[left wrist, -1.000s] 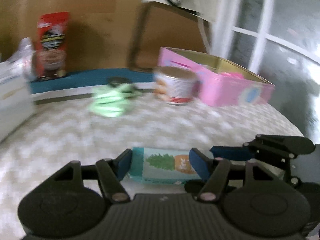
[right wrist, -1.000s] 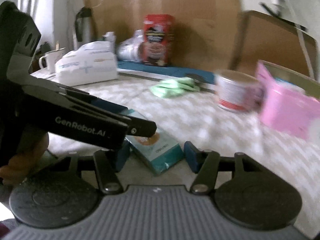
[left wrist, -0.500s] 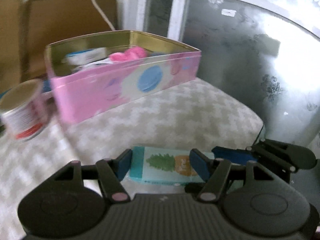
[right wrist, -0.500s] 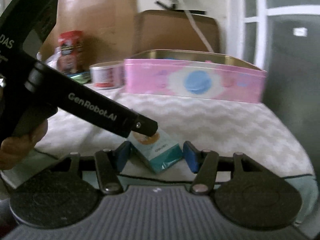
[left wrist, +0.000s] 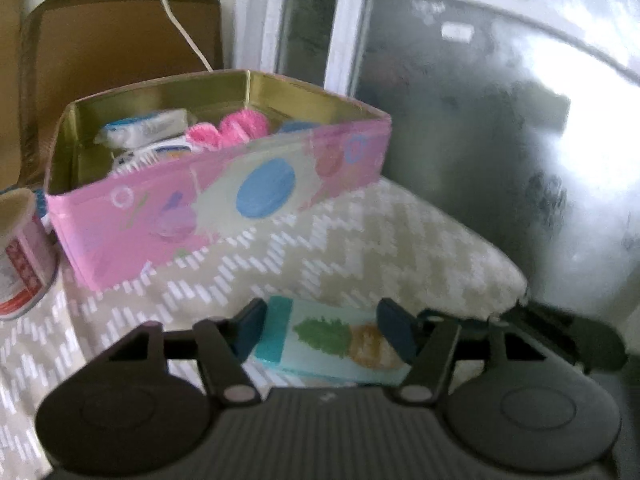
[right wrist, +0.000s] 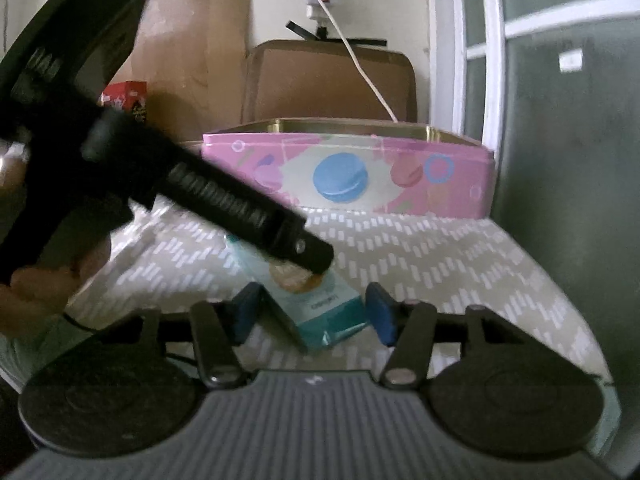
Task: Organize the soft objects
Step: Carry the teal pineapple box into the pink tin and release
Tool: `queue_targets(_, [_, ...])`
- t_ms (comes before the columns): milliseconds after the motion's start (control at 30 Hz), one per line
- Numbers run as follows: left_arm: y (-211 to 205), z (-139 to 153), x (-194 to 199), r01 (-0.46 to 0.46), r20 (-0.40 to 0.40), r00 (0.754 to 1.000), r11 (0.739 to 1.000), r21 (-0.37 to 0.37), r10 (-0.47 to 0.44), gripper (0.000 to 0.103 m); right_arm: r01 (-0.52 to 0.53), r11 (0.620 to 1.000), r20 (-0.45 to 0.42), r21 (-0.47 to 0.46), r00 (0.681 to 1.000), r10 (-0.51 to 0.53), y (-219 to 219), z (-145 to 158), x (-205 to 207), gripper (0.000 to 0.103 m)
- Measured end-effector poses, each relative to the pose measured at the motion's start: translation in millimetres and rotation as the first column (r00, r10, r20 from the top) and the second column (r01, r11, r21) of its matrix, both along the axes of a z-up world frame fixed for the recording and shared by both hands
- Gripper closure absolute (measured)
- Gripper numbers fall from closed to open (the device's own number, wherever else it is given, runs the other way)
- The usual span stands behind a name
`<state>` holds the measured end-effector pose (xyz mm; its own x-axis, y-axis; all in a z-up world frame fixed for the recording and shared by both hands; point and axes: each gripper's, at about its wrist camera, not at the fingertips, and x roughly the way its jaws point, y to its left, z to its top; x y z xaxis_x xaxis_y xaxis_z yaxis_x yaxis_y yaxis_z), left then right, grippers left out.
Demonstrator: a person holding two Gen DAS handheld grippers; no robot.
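Pack (left wrist: 340, 344) is clamped in left tongs (left wrist: 322, 322), jaws just closing tighter. It's also btwn right tongs' (right wrist: 312, 312) pads, grip there unclear. Tin (left wrist: 200, 208) just ahead: lift over near wall, keep level, release inside.

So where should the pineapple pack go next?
Probably forward over the near wall of the pink tin, then down inside. The left gripper and right gripper, jaws just squeezing tighter, both hold the tissue pack short of the open tin, where other soft things already lie.
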<state>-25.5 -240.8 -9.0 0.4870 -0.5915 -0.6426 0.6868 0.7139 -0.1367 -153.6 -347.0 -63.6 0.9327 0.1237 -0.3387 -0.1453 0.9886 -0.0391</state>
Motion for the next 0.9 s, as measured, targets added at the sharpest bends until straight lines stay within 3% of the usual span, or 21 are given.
queue_targets(167, [-3.7, 48.0, 5.8, 0.011, 0.135, 0.991, 0.998, -0.067, -0.002, 0.042, 0.014, 1.0, 0.129, -0.027, 0.992, -0.011, -5.1, 32.8, 13.6, 0.047])
queue_targets(333, [-24.1, 82.2, 53.8, -0.037, 0.228, 0.972, 0.995, -0.092, 0.057, 0.04, 0.036, 0.997, 0.184, -0.075, 0.983, -0.022, -11.6, 61.3, 74.0, 0.048])
queue_targets(367, [-28.9, 83.2, 65.0, -0.057, 0.23, 0.97, 0.995, -0.088, 0.076, 0.04, 0.039, 0.995, 0.178, -0.093, 0.984, -0.022, -12.1, 64.3, 90.7, 0.048])
queue_targets(433, [-37.7, 81.6, 91.5, -0.119, 0.205, 0.97, 0.99, -0.07, 0.131, 0.029, 0.055, 0.99, 0.147, -0.128, 0.989, -0.036, -10.6, 65.6, 122.7, 0.047])
queue_targets(533, [-35.6, 71.8, 112.6, -0.227, 0.135, 0.963, 0.972, -0.062, 0.233, 0.026, 0.166, 0.969, 0.144, -0.184, 0.979, -0.141, -9.9, 59.9, 155.7, 0.045])
queue_targets(633, [-16.9, 66.2, 105.1, -0.249, 0.107, 0.96, 0.962, -0.108, 0.261, 0.026, 0.197, 0.97, 0.112, -0.141, 0.977, -0.182, -18.2, 58.9, 167.1, 0.045])
queue_targets(900, [47.3, 69.9, 26.2, -0.213, 0.218, 0.945, 0.966, -0.149, 0.242, 0.022, 0.147, 0.988, 0.121, 0.053, 0.981, -0.153, -7.6, 62.3, 122.0, 0.045])
